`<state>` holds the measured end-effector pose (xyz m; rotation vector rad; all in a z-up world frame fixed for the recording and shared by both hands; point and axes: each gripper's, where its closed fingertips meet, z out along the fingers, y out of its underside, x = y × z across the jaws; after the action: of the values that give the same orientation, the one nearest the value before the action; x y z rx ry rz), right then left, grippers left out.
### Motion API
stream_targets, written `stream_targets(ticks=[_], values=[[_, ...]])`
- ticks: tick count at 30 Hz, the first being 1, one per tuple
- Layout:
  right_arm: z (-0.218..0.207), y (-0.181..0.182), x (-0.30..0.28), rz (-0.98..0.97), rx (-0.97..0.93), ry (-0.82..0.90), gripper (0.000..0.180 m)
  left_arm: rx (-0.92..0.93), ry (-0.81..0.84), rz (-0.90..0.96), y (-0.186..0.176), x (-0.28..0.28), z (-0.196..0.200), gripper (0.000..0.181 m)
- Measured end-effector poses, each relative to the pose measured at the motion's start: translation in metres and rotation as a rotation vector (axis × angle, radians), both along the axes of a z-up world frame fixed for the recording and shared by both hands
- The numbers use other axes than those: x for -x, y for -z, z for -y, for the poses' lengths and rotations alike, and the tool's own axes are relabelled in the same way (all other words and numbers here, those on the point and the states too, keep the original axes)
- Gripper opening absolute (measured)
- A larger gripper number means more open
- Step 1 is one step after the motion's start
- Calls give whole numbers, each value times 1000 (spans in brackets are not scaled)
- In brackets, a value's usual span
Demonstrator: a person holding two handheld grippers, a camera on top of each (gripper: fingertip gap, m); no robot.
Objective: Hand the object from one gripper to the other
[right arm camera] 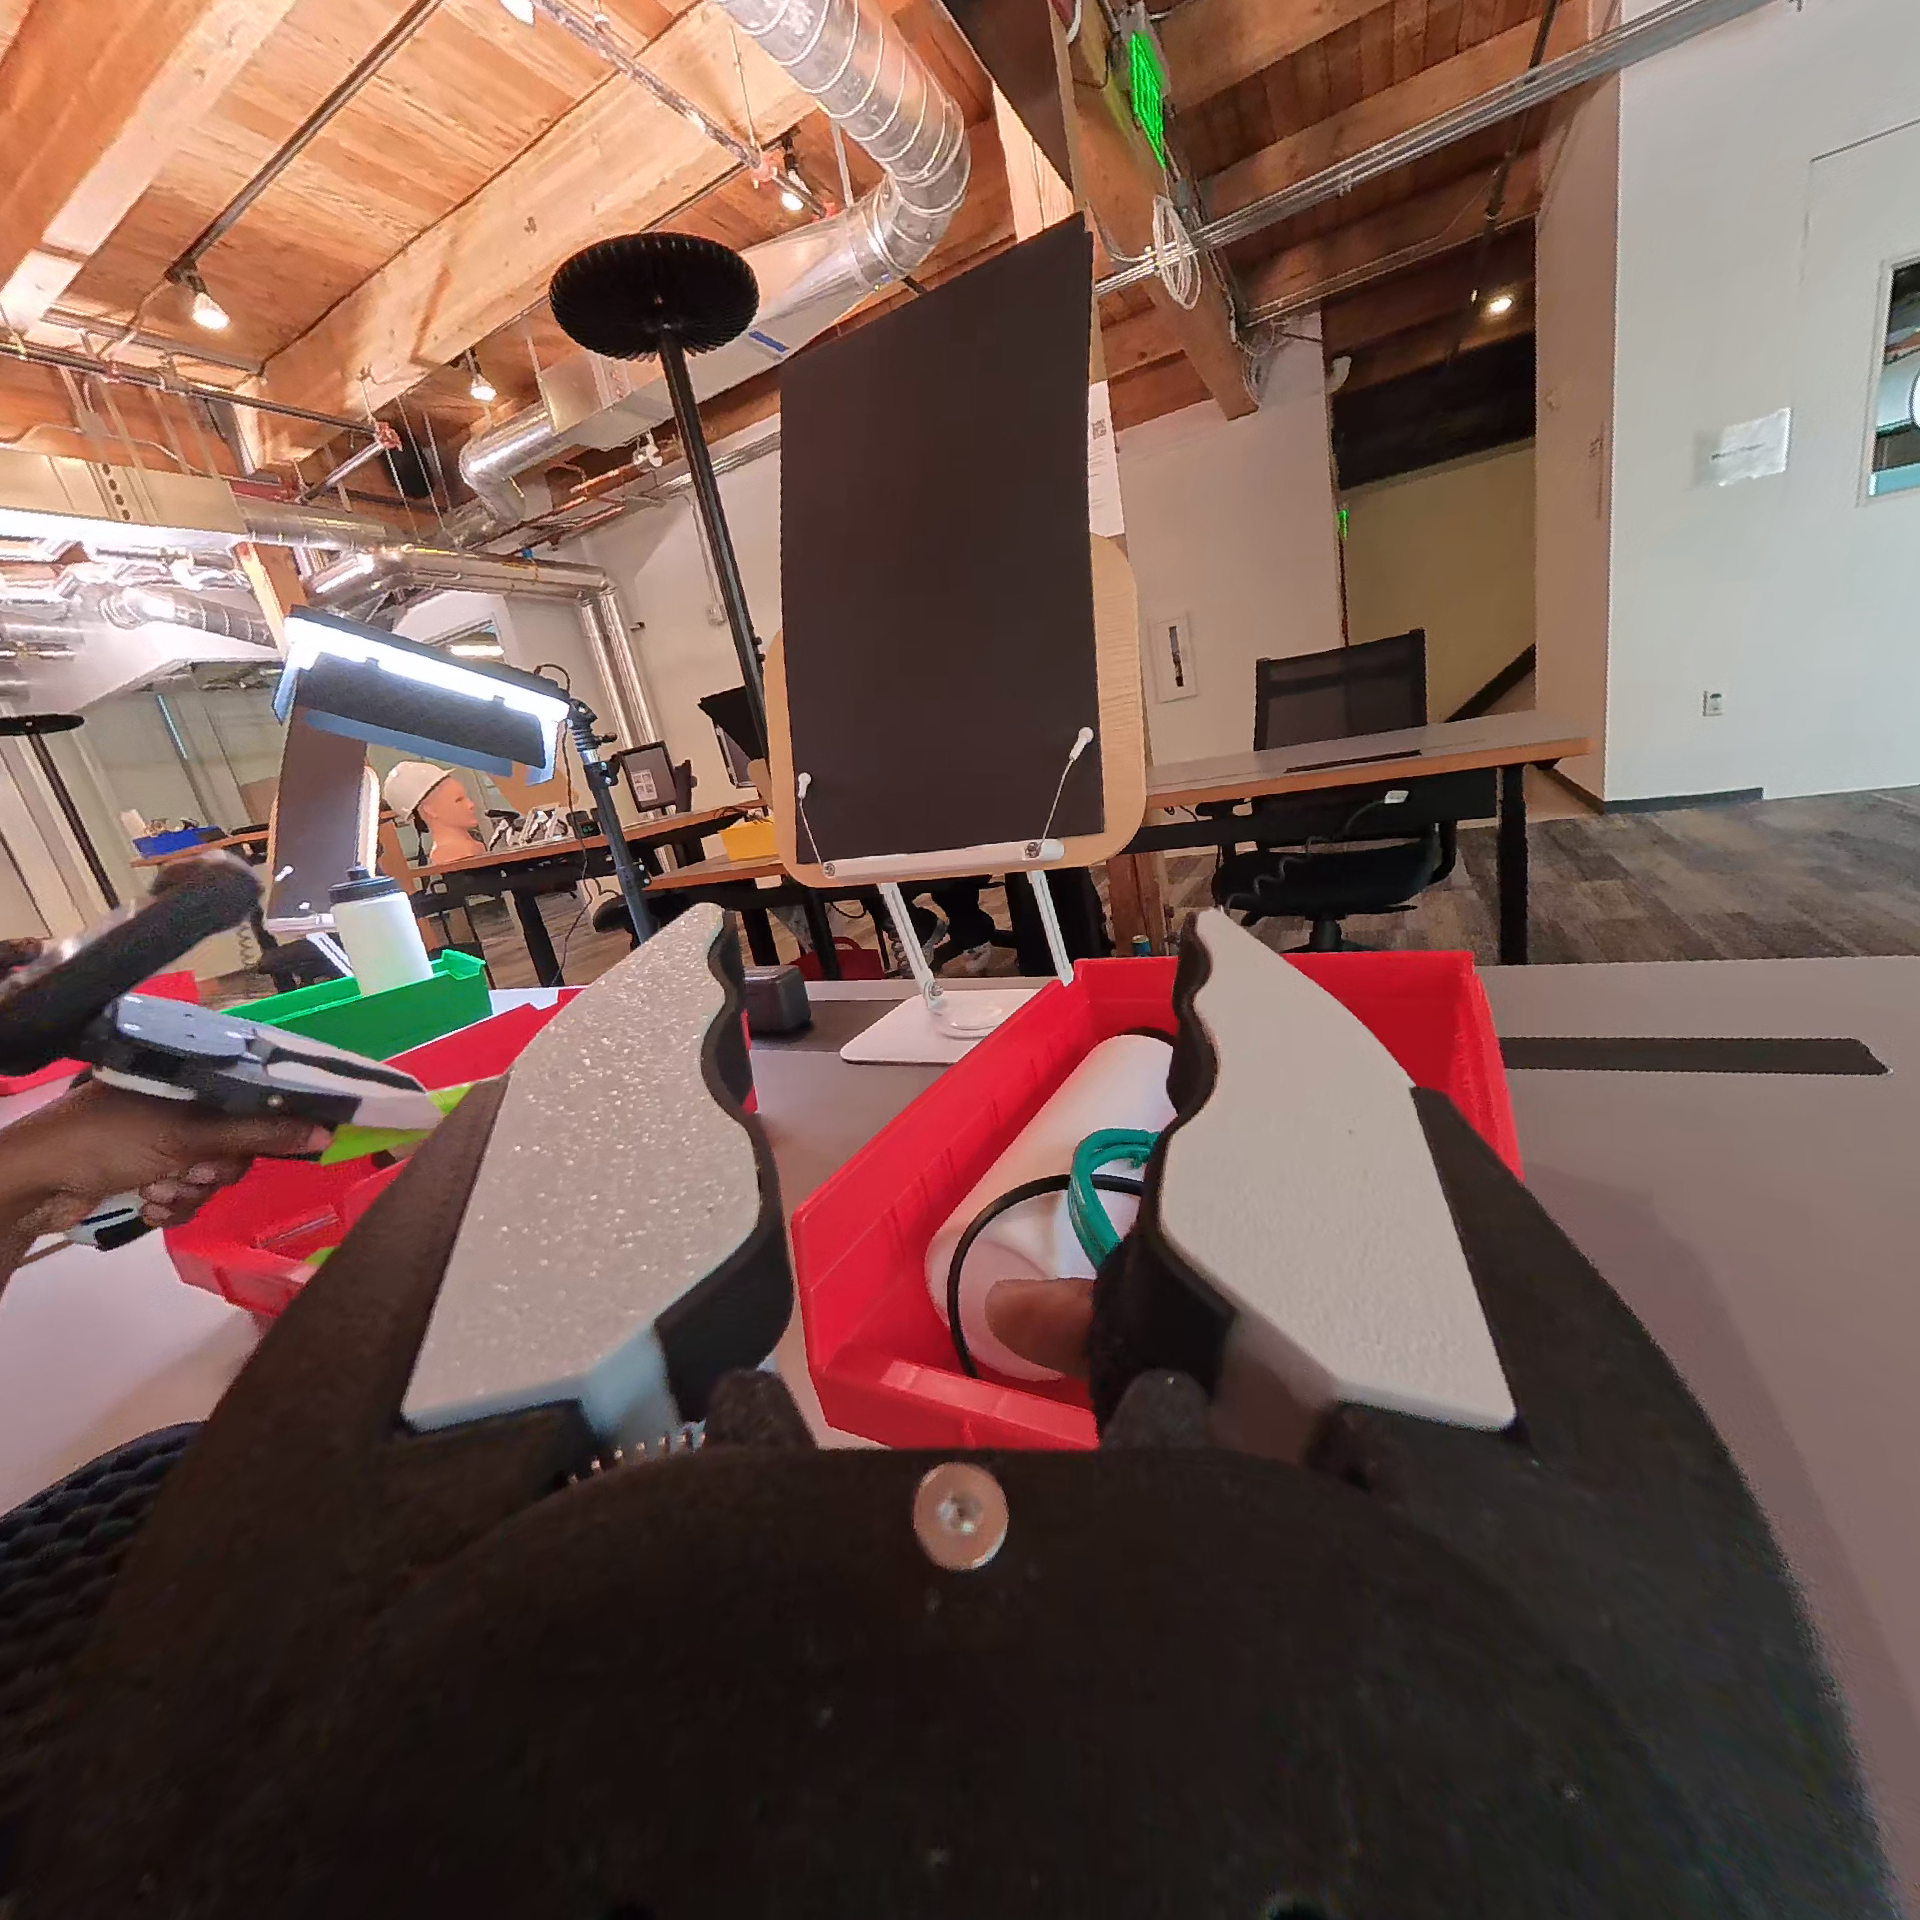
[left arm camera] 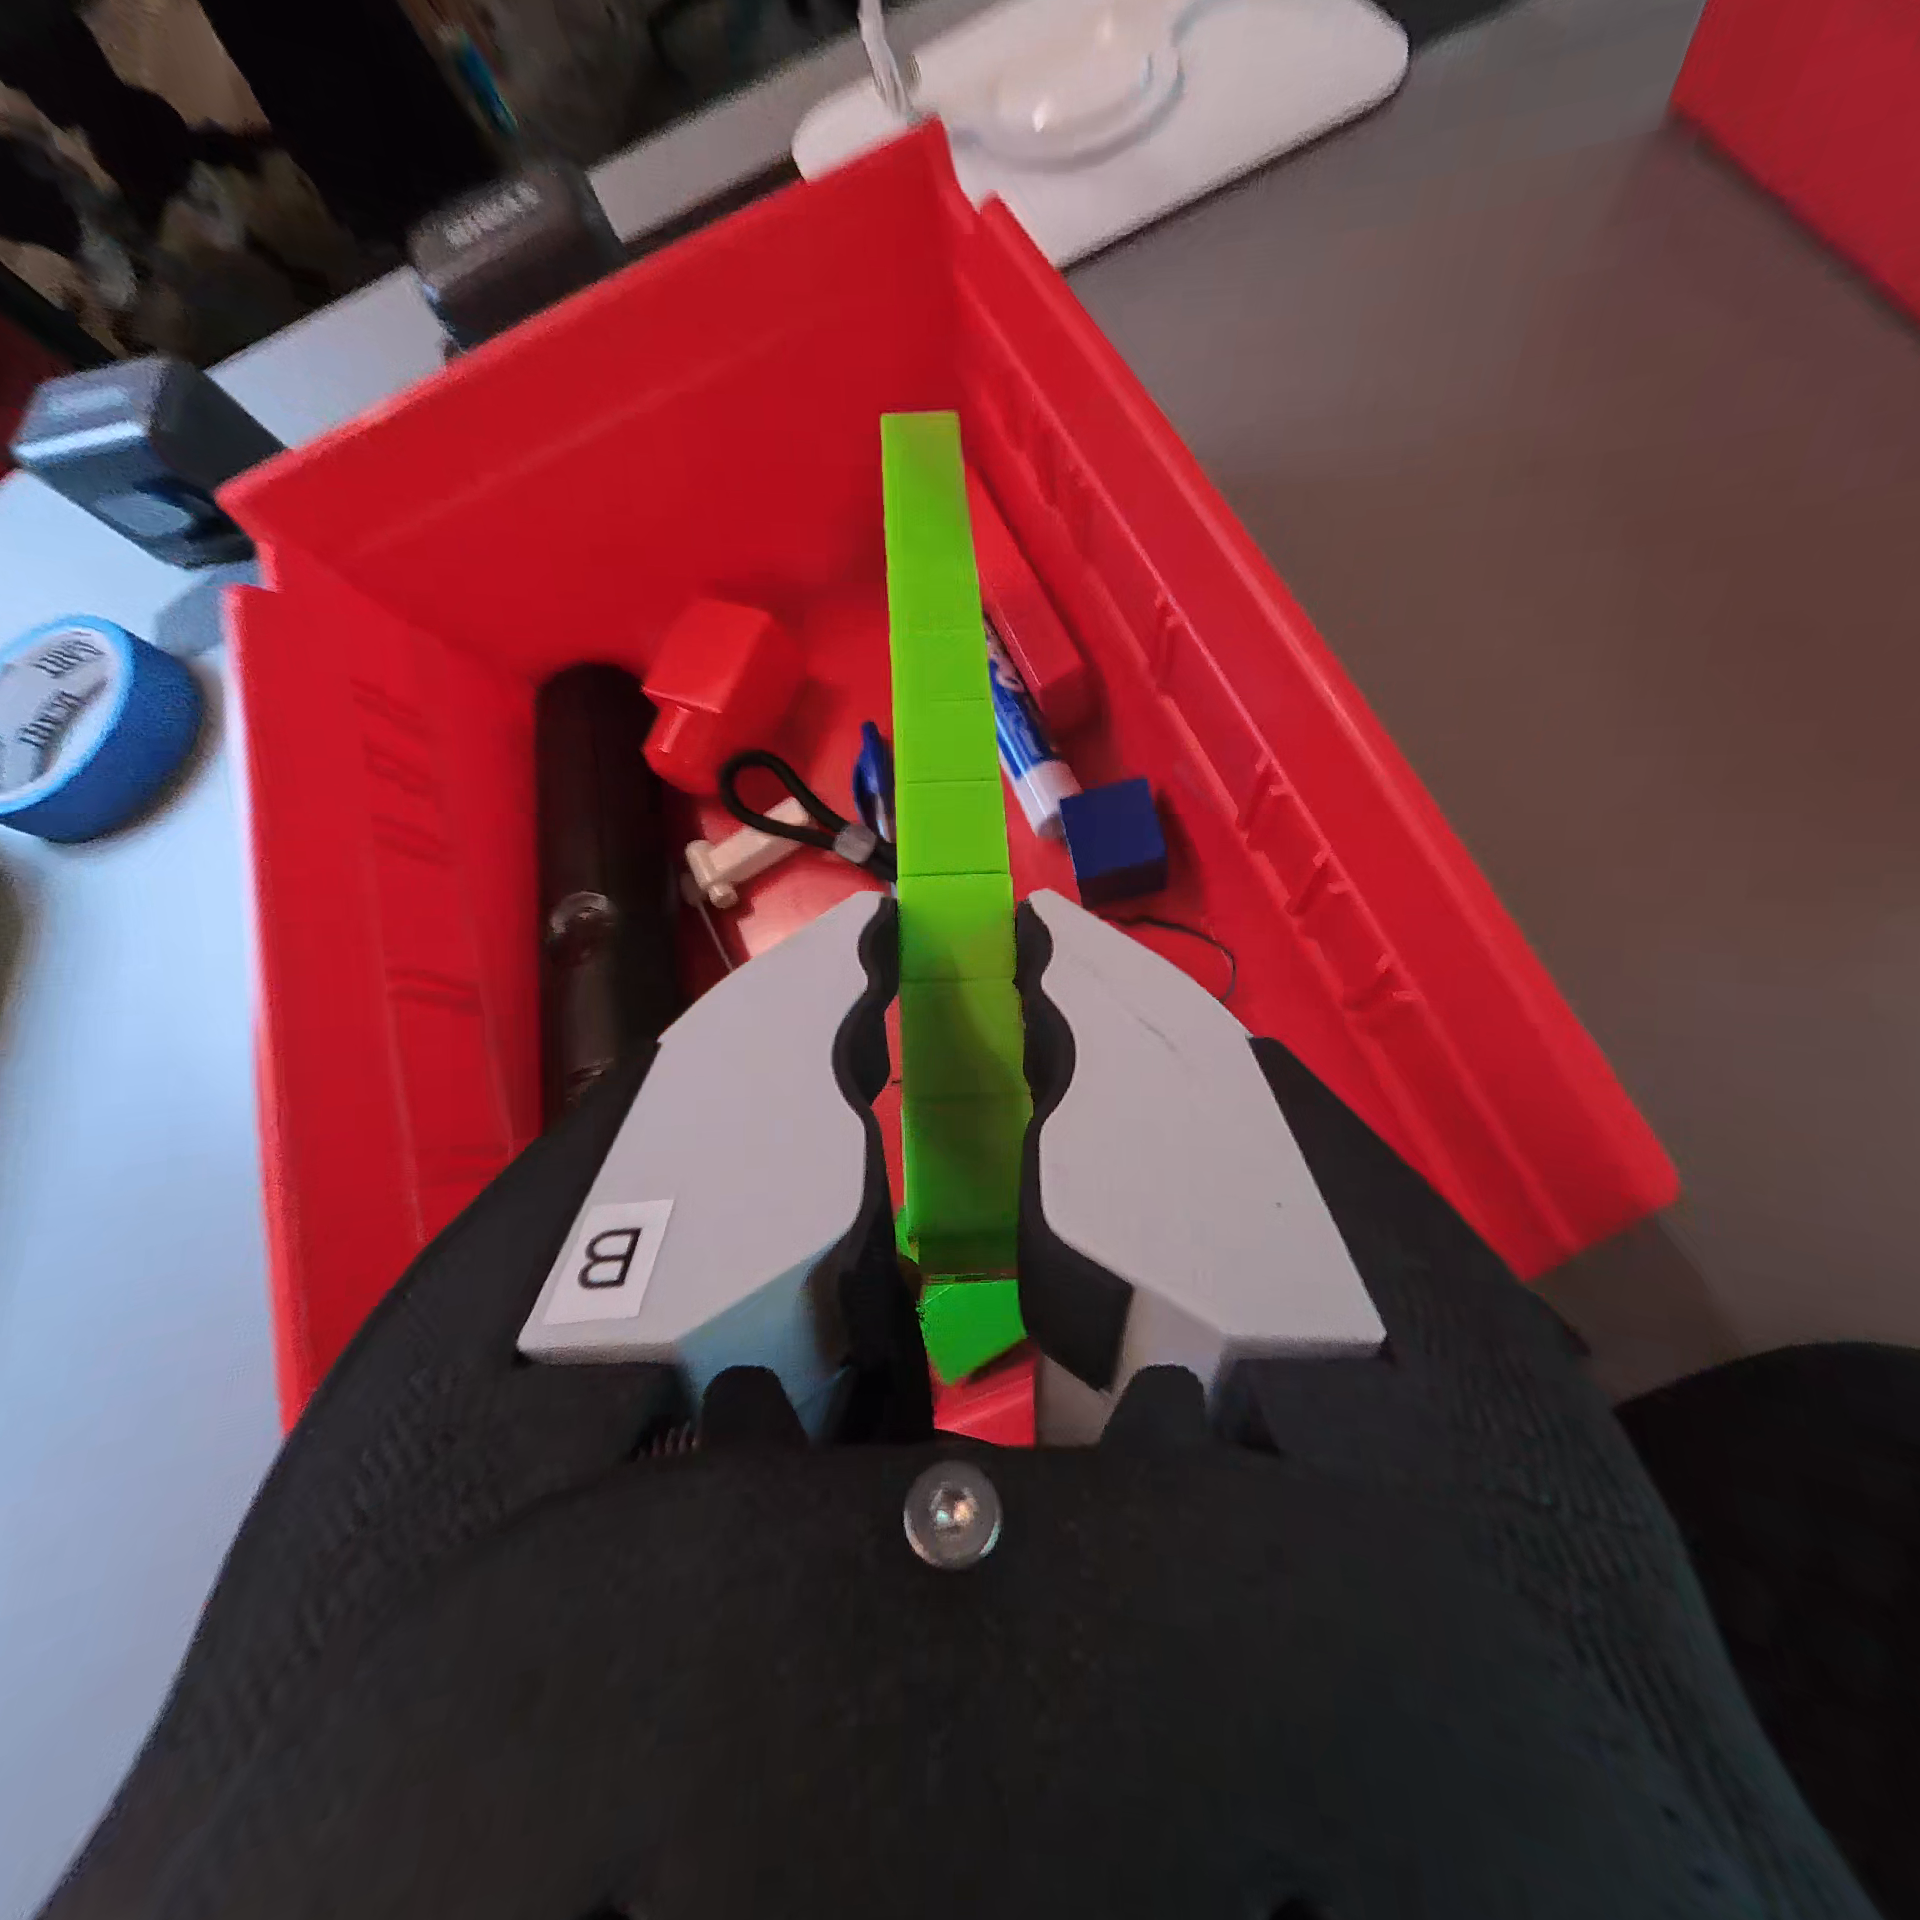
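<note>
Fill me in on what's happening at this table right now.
A person is working two handheld grippers. The left gripper is clamped on a long green bar of joined blocks, held above a red bin of odds and ends. The right gripper is open and empty, pointing over another red bin. The handover has not happened yet; the two grippers are apart.

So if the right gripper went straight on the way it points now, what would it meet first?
Probably the red bin right ahead: the open right gripper frames its near wall and the white bundle with a green cable inside. If it passes above the rim, the black board behind; depth is unclear.
</note>
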<state>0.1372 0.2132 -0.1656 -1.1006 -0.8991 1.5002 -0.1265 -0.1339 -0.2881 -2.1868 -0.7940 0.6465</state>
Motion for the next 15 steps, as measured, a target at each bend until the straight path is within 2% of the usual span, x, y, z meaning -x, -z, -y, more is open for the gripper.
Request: stream_targets(ticks=[7,12,15], values=[[8,2,5,10,-8,-27,77,-177,2,-200,-49,-6,13,21],[25,4,10,15,-14,-104,72,-452,144,-309,-94,-32,-1,22],[47,4,14,11,-12,-213,65,-663,286,-319,-120,-60,-15,22]])
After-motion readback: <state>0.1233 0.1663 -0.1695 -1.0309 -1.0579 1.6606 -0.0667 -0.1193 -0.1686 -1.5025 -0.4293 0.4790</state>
